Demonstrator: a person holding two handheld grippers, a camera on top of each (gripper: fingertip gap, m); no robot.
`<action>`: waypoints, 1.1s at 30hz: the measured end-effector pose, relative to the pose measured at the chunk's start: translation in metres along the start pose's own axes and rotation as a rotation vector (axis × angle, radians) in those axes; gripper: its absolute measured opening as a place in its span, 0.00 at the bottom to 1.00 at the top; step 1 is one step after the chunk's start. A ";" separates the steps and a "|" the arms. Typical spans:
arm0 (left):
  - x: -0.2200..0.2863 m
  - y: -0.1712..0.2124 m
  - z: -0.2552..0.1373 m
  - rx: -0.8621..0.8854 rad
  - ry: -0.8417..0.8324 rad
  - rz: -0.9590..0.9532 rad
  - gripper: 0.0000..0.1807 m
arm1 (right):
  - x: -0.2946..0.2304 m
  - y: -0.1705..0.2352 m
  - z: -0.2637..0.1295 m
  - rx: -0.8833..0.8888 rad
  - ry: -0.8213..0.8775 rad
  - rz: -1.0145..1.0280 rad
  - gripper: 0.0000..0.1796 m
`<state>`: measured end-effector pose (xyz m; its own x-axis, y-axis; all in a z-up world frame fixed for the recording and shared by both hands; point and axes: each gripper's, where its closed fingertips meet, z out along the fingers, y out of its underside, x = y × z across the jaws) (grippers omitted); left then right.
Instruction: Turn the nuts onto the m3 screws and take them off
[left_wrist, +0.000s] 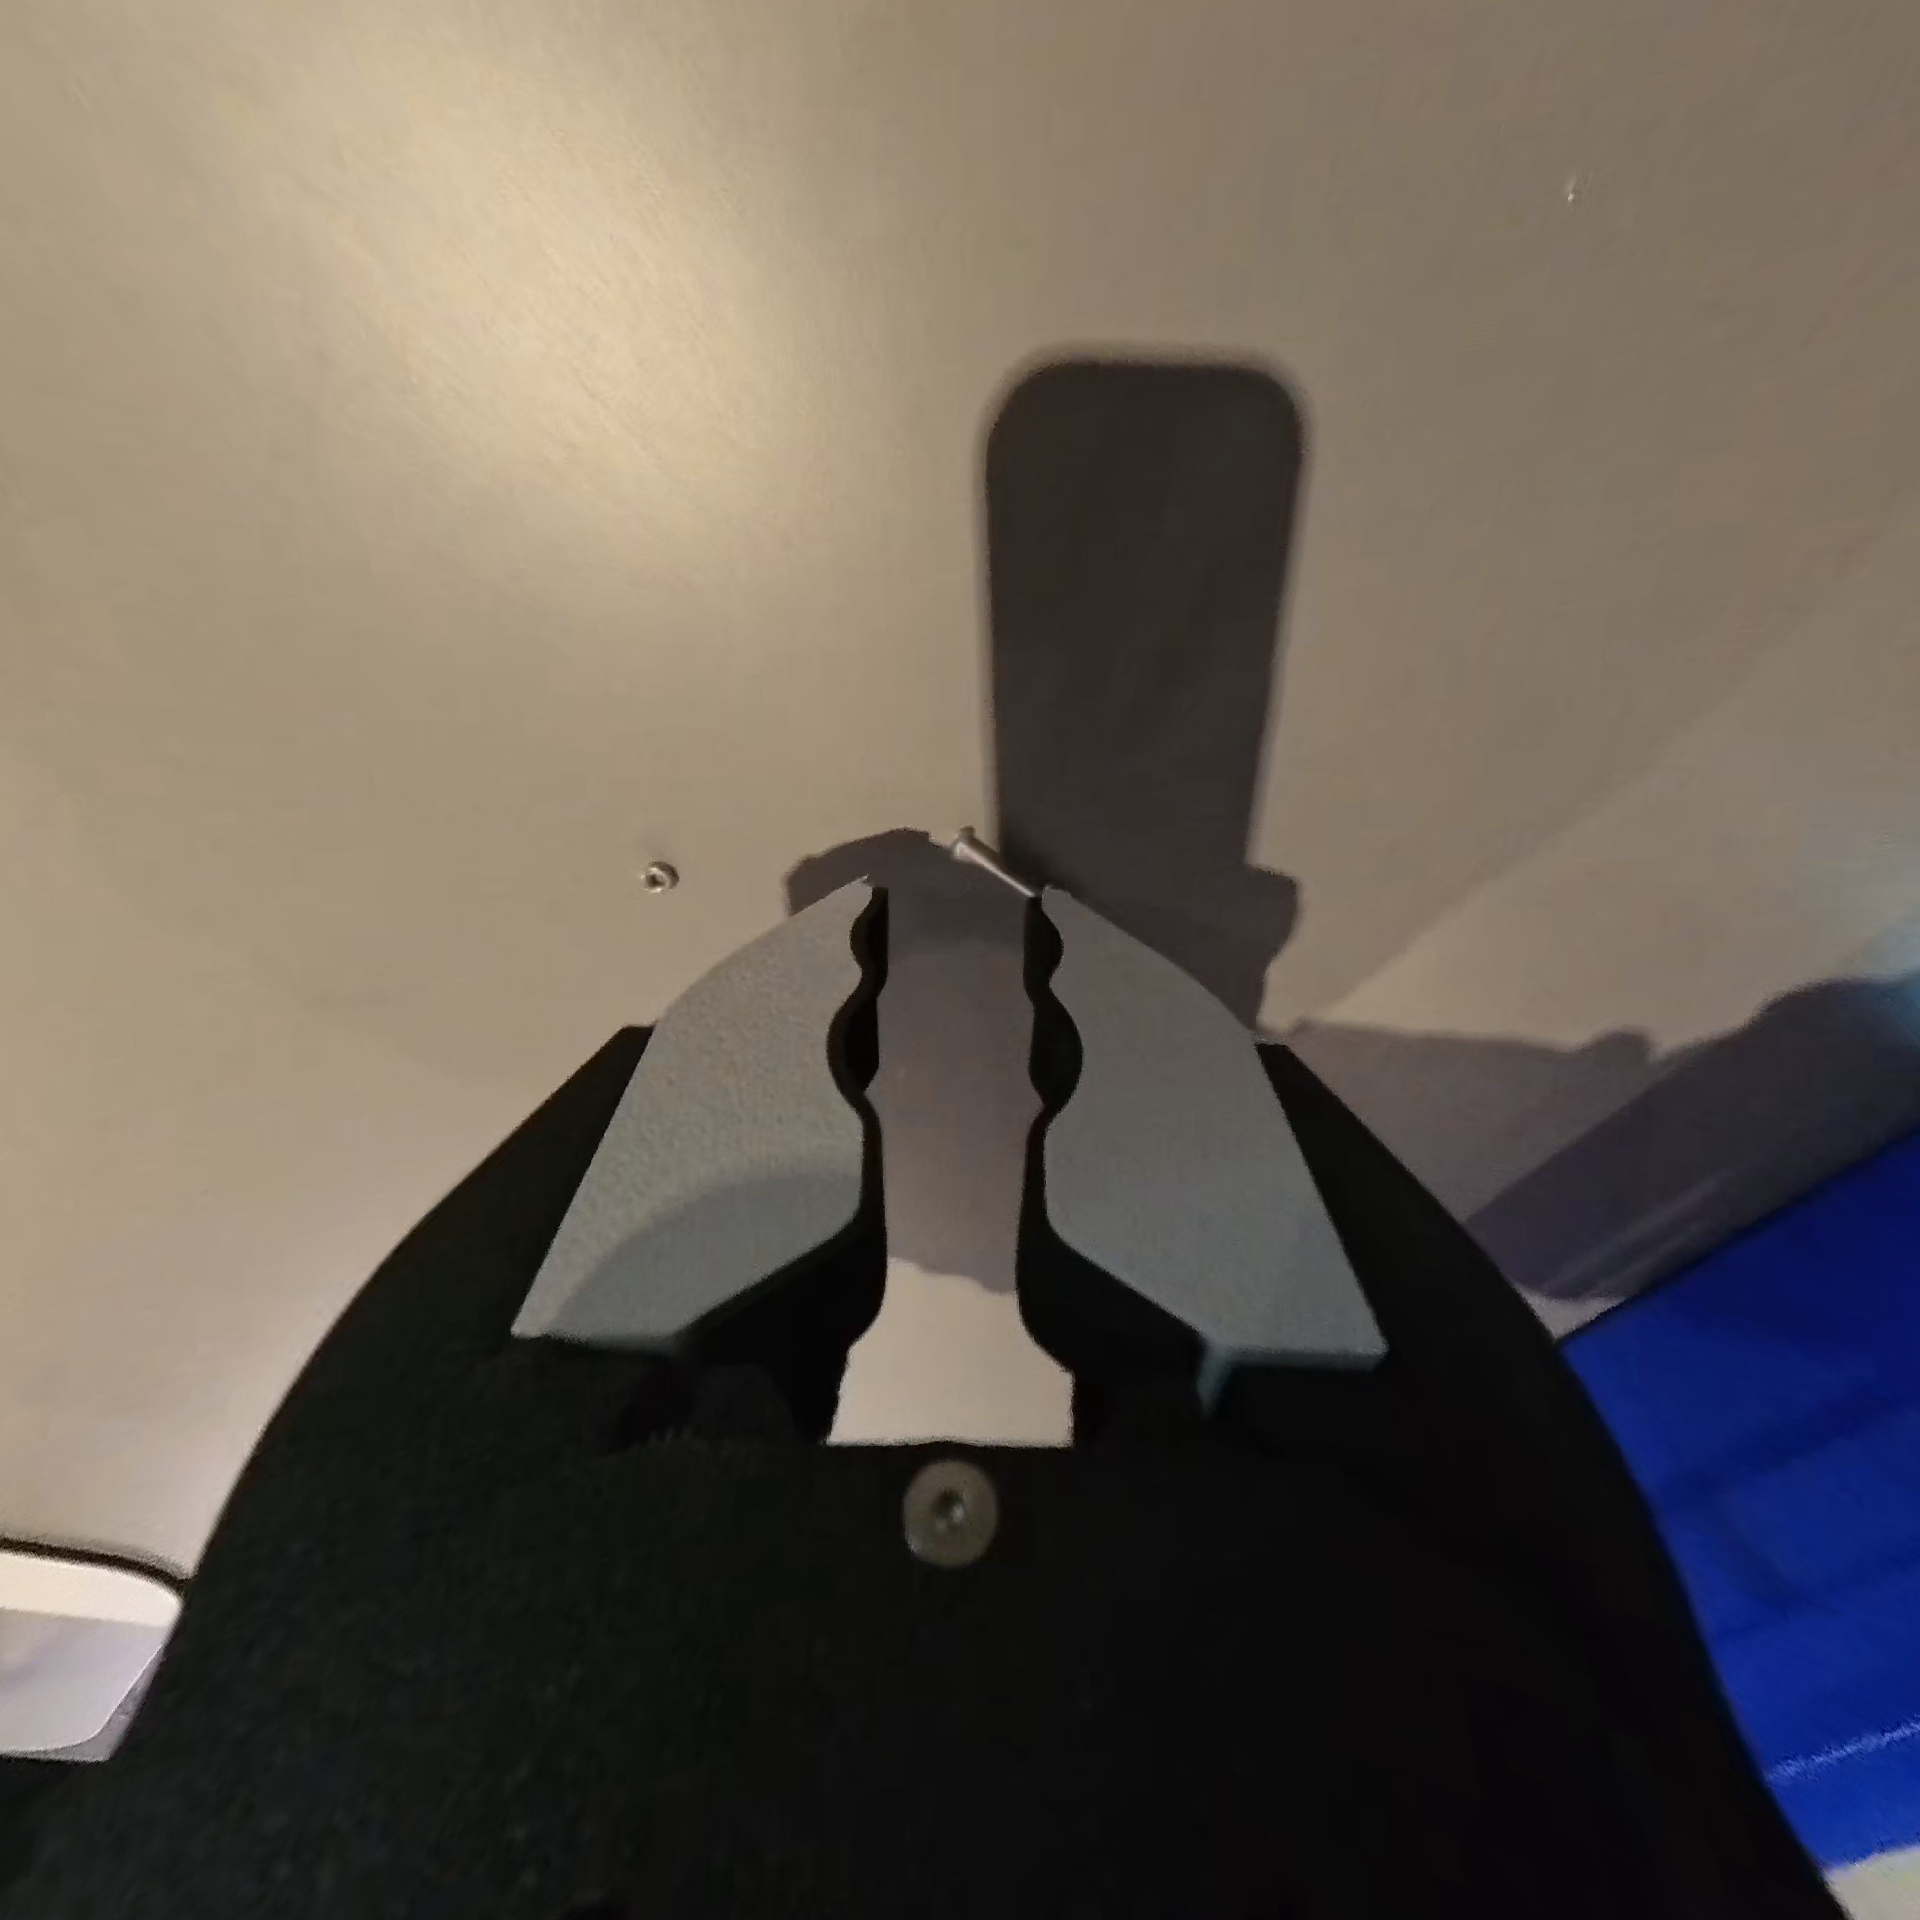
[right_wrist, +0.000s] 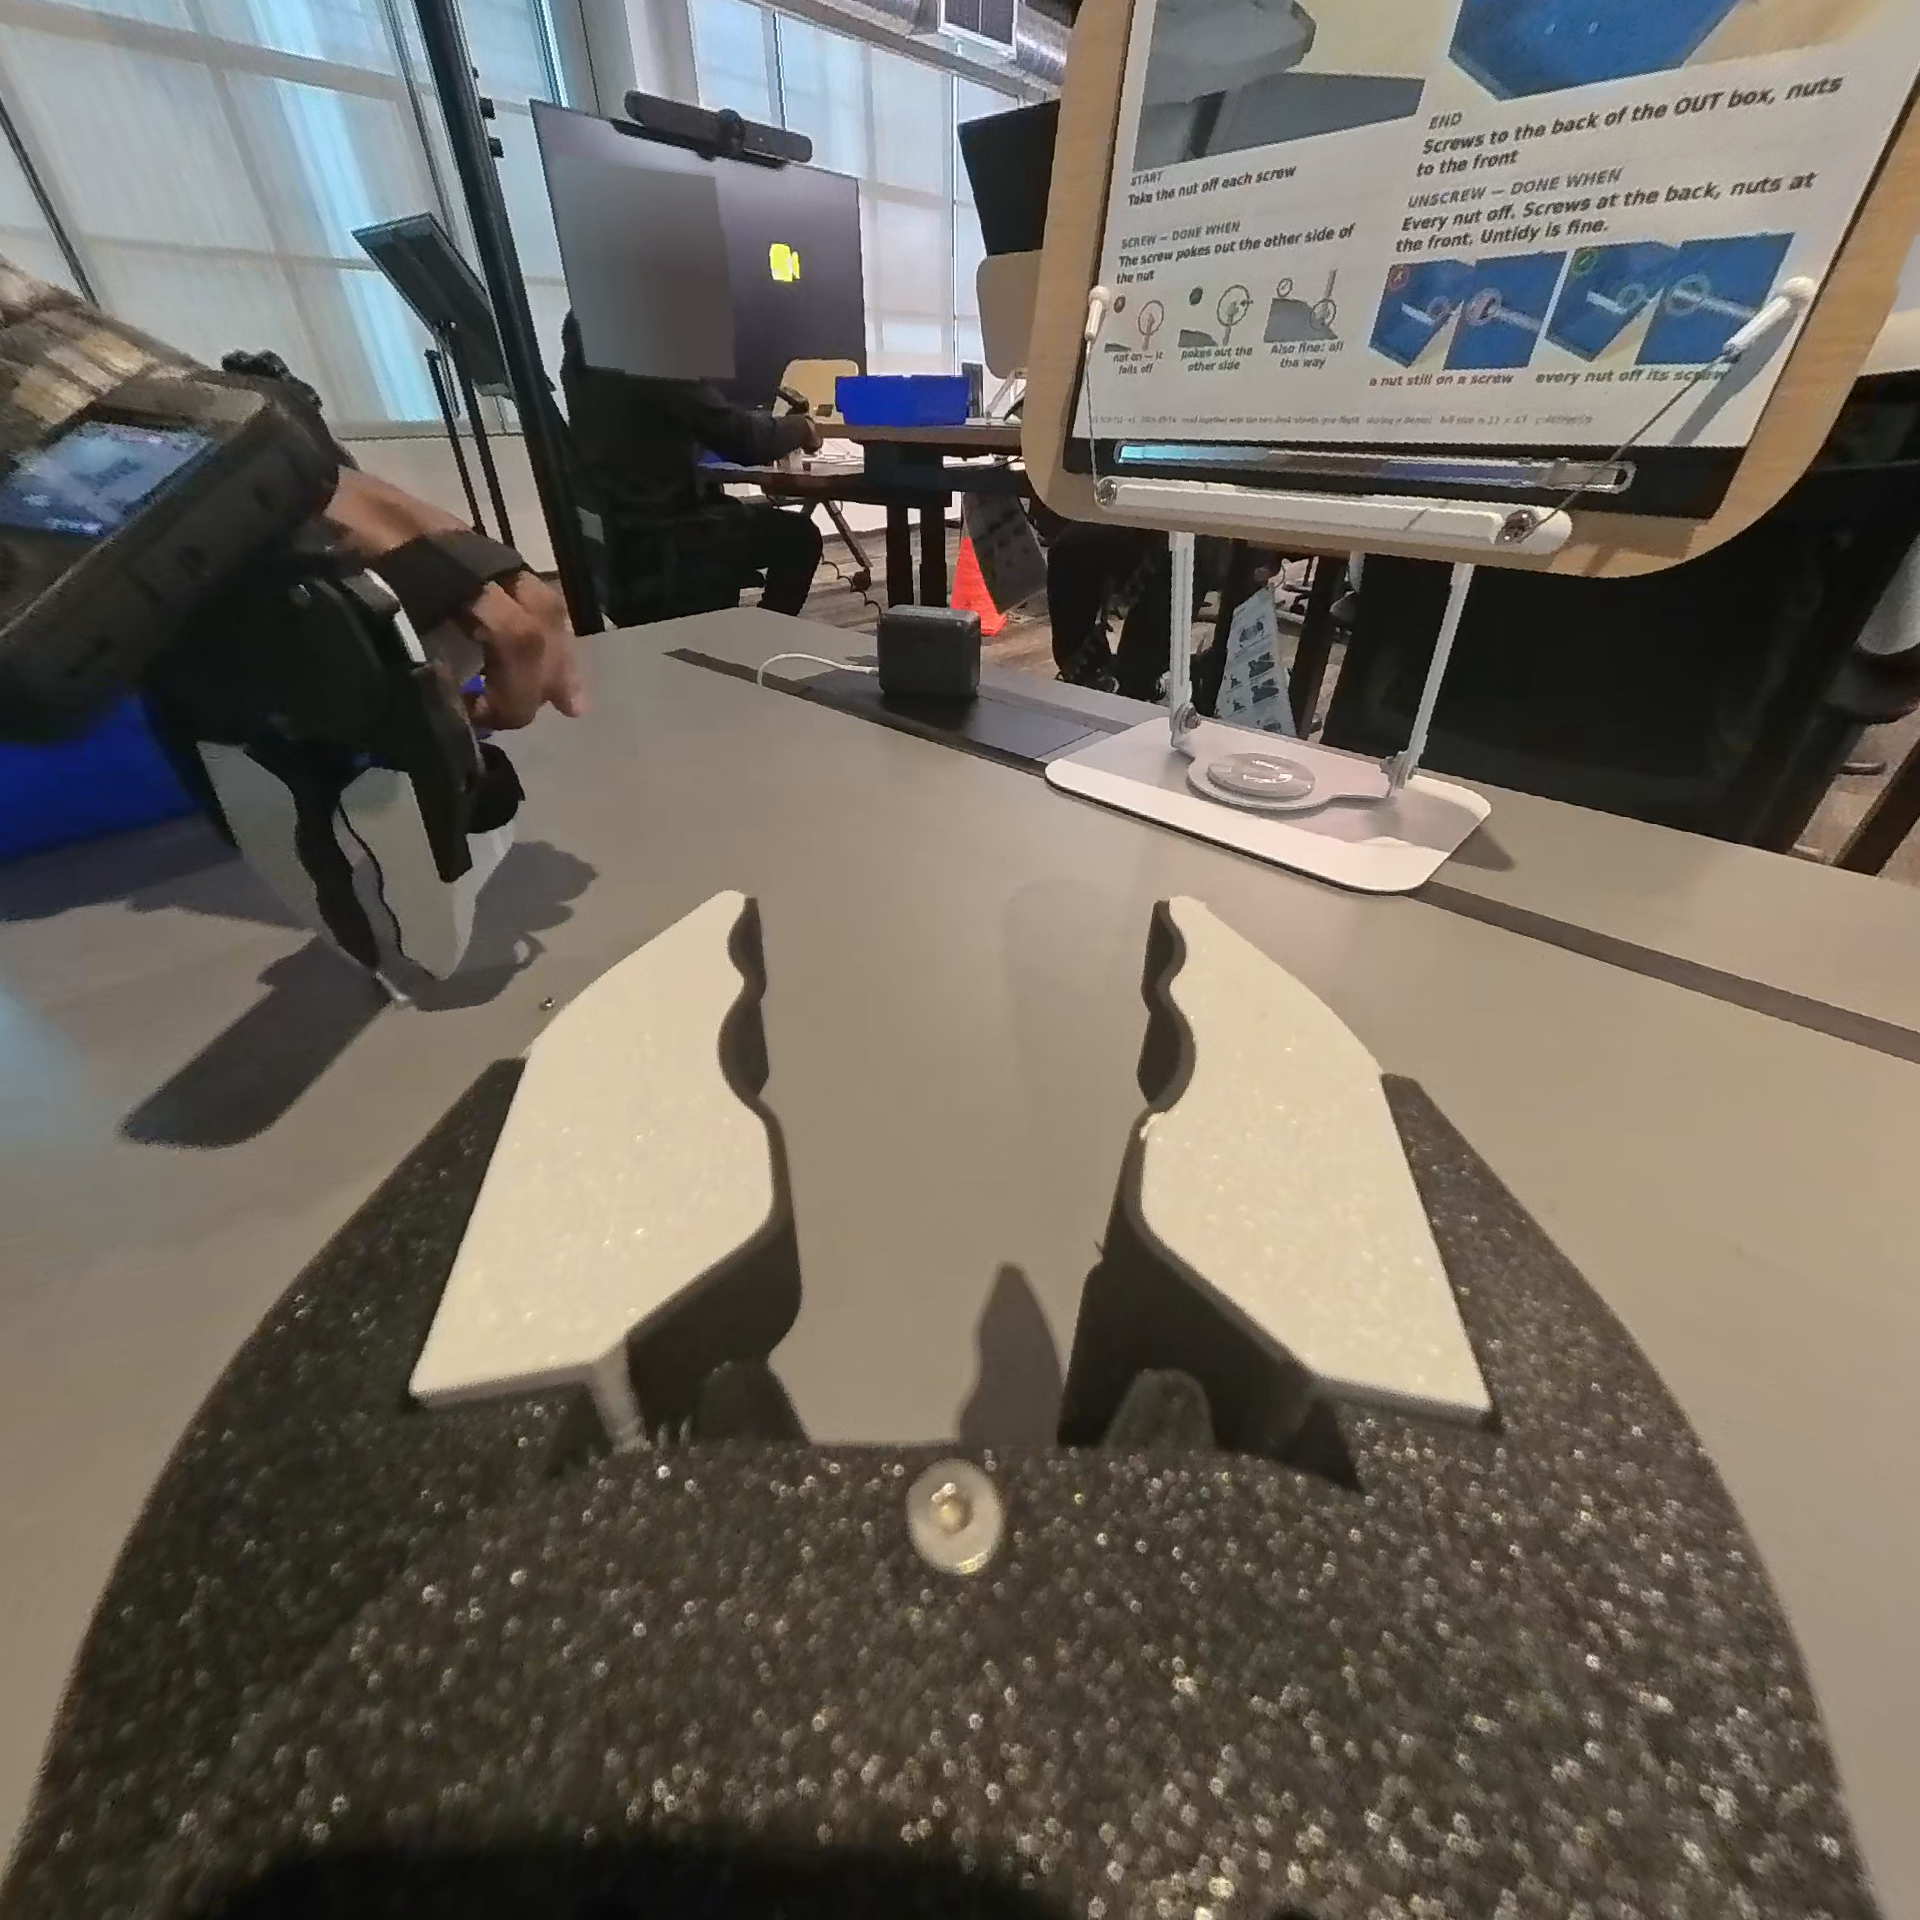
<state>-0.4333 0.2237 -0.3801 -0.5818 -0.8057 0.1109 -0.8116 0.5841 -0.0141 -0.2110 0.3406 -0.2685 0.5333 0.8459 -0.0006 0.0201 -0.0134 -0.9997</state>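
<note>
In the left wrist view a small silver screw (left_wrist: 982, 858) lies on the grey table (left_wrist: 416, 520), its end right at the tip of my right finger. A small nut (left_wrist: 657, 876) lies apart to the left. My left gripper (left_wrist: 954, 891) points down at the table with a narrow gap between its fingers and nothing between them. The right wrist view shows that gripper (right_wrist: 390, 971) at the left, tips close to the table, with the nut (right_wrist: 548, 1003) just beside it. My right gripper (right_wrist: 956, 902) is wide open and empty above the table.
A blue bin (left_wrist: 1766, 1455) sits to the right of the left gripper; it also shows in the right wrist view (right_wrist: 62, 790). A white stand (right_wrist: 1268, 810) holds an instruction sheet at the back right. A black box (right_wrist: 928, 649) with a cable stands behind. A person sits at a far table. Spacing between my two grippers at the tips: around 30 centimetres.
</note>
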 end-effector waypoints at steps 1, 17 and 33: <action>0.000 -0.001 0.000 -0.003 0.002 -0.004 0.14 | 0.000 0.000 0.000 -0.001 0.000 0.000 0.39; 0.003 -0.005 0.011 0.004 -0.012 -0.203 0.18 | -0.001 0.000 -0.001 0.002 0.000 0.002 0.39; 0.004 -0.003 0.011 -0.001 -0.029 -0.305 0.18 | -0.001 0.000 -0.001 0.001 -0.001 0.002 0.39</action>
<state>-0.4338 0.2172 -0.3908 -0.3124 -0.9464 0.0816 -0.9490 0.3147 0.0165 -0.2104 0.3393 -0.2684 0.5329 0.8462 -0.0030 0.0179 -0.0148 -0.9997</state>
